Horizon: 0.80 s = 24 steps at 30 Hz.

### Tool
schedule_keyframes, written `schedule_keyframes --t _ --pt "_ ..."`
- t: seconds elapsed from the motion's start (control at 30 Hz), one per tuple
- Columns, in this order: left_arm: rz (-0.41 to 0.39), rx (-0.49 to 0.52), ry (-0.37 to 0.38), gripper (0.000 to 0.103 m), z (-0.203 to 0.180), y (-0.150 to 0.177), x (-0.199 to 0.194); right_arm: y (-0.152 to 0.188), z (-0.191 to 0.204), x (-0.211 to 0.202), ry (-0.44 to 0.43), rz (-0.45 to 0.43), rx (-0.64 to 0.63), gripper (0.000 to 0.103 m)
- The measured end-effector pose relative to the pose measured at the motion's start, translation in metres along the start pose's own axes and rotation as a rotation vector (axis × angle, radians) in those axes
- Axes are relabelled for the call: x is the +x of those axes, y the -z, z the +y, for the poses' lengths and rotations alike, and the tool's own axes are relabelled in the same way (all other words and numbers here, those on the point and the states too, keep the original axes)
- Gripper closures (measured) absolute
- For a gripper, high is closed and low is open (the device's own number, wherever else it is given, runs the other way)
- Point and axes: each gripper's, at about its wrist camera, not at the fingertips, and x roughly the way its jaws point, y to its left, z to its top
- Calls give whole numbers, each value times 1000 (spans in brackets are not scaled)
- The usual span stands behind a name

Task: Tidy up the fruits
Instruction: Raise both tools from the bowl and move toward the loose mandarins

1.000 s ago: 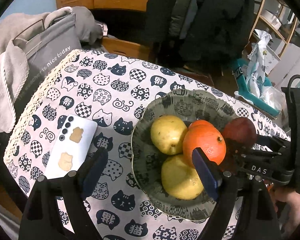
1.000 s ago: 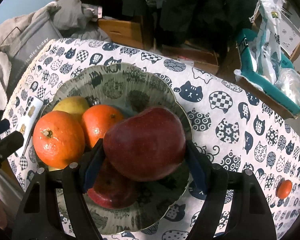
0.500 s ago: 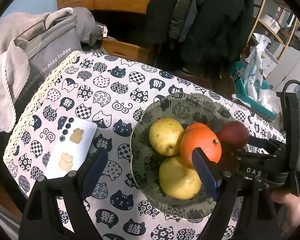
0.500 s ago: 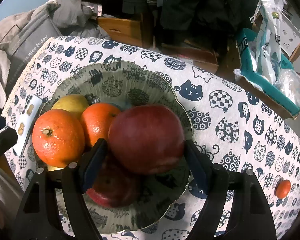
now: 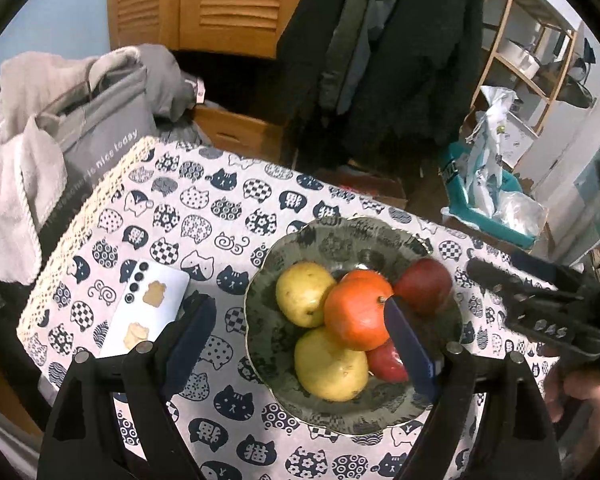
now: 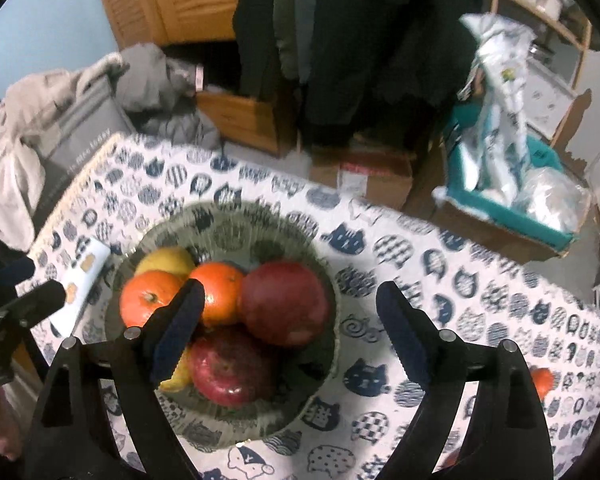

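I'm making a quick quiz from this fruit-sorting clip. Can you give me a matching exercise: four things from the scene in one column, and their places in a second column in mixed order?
Things:
1. white phone
2. top red apple
3. stray orange
4. teal box

Places:
A. on the floor beyond the table
B. in the bowl, beside an orange
C. flat on the tablecloth, left of the bowl
D. on the tablecloth, right of the right hand-held gripper

Pairs: 1-C, 2-B, 3-D, 4-A
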Motion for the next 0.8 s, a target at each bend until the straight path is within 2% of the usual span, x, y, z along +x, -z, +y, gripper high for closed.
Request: schedule_keyframes --t 0.13,0.4,0.6,0.67,0.8 --pt "-21 6 14 16 -9 -3 -11 -4 -8 -36 28 -73 10 15" --pt "-135 89 13 15 -38 -11 -58 -4 -23 -108 72 -220 26 15" --pt "-220 135 21 11 -57 -15 -92 4 -29 -155 105 -305 18 15" --pt "-247 145 29 6 -63 -15 -104 8 -32 -171 112 -328 15 15" --pt "-295 166 41 3 -75 -17 -126 17 -38 -198 119 -369 19 15"
